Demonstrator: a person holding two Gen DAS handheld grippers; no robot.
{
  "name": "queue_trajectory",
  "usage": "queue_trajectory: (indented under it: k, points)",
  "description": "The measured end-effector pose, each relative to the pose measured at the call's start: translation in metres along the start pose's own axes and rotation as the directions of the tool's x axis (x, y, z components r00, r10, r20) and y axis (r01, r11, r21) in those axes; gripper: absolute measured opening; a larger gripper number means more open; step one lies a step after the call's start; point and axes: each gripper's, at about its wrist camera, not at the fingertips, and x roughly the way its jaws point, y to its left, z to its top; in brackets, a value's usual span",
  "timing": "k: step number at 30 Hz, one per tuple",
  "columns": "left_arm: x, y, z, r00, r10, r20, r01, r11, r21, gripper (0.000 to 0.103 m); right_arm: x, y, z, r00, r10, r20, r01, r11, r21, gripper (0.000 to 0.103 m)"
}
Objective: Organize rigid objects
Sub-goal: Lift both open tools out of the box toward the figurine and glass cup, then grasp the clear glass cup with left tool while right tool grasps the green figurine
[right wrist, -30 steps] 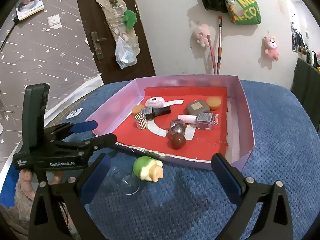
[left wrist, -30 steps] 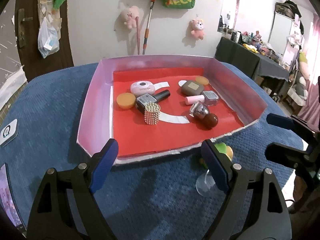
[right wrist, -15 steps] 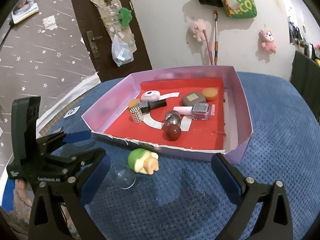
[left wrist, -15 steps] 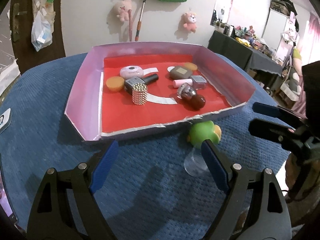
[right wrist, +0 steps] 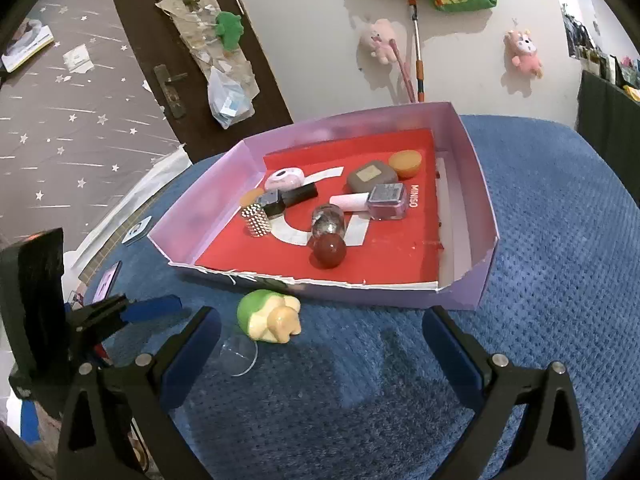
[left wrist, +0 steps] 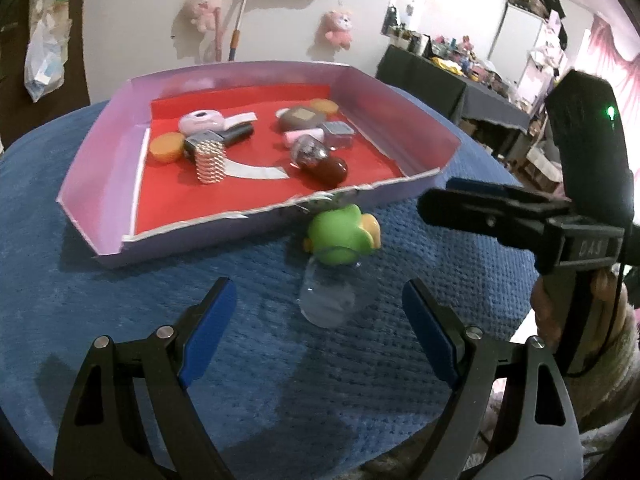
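- My left gripper (left wrist: 316, 324) and right gripper (right wrist: 320, 344) both gape wide, holding nothing.
- The green toy (left wrist: 342, 234) lies on its side outside the tray (left wrist: 100, 152), clear base (left wrist: 330, 300) pointing at me.

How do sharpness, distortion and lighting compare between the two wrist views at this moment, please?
Left wrist view: slightly soft with motion blur, most visible on the green toy and clear suction cup; the window at right is blown out pink-white. Right wrist view: crisper, the tray rim edges sharp. Both bend the blue cloth into a dome and darken at the corners.
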Motion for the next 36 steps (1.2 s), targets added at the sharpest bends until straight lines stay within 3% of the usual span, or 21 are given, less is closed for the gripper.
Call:
queue_trajectory:
  k: [10,16,19,23,27,32,36]
  points:
    - [0.024,-0.005,0.002,0.998,0.047,-0.029,-0.046,0.999,0.02,0.085,0.001,-0.006,-0.002,1.0,-0.012,-0.001,0.012,1.0,0.018,0.103]
    - [0.028,0.009,0.002,0.996,0.083,-0.027,-0.083,0.996,-0.015,0.085,0.003,-0.006,-0.004,1.0,-0.006,-0.011,0.006,1.0,0.02,0.103]
    - [0.026,0.019,0.001,0.997,0.074,-0.019,-0.074,0.996,-0.05,0.085,0.006,-0.003,-0.005,1.0,0.001,-0.017,-0.001,1.0,0.014,0.103]
    - [0.023,0.026,0.001,0.991,0.13,-0.009,-0.13,0.99,-0.053,0.086,0.008,0.001,-0.006,1.0,0.007,-0.023,-0.007,1.0,0.005,0.103]
    - [0.021,0.029,-0.003,0.993,0.119,-0.006,-0.12,0.991,-0.055,0.086,0.012,0.004,-0.006,0.999,0.018,-0.029,-0.017,1.0,0.003,0.103]
    - [0.015,0.041,-0.004,0.982,0.187,0.01,-0.186,0.981,-0.057,0.085,0.019,0.013,-0.007,0.999,0.031,-0.041,-0.032,0.999,-0.015,0.103]
    - [0.012,0.046,-0.006,0.985,0.172,0.015,-0.171,0.983,-0.066,0.084,0.027,0.021,-0.009,0.998,0.027,-0.056,-0.03,0.998,-0.051,0.103]
